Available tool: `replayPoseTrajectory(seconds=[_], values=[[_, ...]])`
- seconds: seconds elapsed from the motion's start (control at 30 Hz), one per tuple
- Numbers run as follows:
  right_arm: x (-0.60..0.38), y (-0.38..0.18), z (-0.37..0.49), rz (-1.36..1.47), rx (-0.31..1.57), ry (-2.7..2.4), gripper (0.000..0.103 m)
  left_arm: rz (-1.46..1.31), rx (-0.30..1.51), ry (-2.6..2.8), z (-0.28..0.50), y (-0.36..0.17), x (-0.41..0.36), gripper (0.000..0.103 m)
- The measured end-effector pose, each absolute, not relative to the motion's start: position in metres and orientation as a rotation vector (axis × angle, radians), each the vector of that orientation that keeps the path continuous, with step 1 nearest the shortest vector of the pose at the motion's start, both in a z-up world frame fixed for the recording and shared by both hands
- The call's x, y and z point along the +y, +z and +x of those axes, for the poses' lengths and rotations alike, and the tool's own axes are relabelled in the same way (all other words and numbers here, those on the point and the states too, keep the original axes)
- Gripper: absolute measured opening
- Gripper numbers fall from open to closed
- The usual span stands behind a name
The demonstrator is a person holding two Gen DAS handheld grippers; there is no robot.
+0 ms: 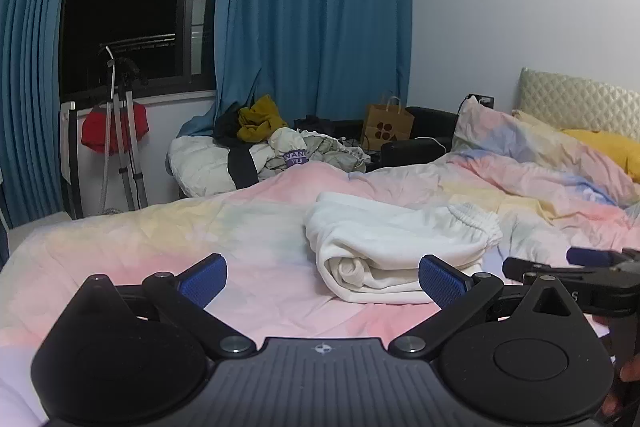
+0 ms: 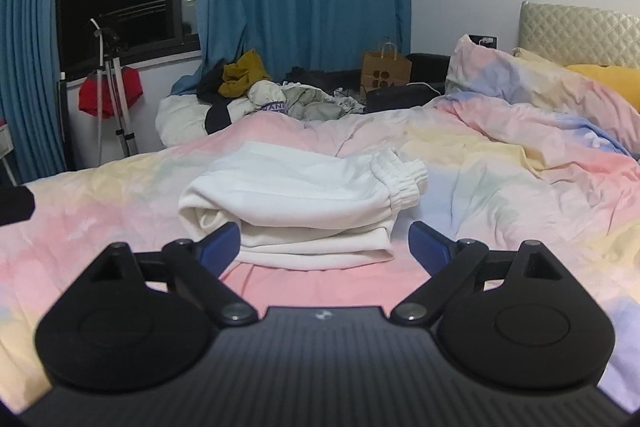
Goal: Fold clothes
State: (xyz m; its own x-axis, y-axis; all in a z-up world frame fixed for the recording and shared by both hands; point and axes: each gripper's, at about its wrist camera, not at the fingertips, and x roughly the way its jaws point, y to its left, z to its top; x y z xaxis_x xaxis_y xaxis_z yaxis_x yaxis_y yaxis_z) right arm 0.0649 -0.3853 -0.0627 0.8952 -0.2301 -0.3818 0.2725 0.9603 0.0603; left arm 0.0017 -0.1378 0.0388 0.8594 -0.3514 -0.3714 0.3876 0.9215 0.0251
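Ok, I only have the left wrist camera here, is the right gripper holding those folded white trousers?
Observer: No. The right wrist view shows the right gripper open, with nothing clamped between its pads.
Operator: Where are the trousers from it?
Observer: The white trousers lie straight ahead on the bed cover, their near edge facing the gap between the pads.
Operator: Is it touching them?
Observer: One of its fingers overlaps the near left corner of the trousers in the picture. I cannot tell whether they touch.
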Motion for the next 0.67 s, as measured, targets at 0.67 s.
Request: replayPoseTrajectory(seconds=[0.67], values=[[-0.3927,-0.0644,0.0704,0.167,0.405,-0.241,0.092,0.087,0.402,-0.357,0.0054,0.0303,-0.1317,0.103]])
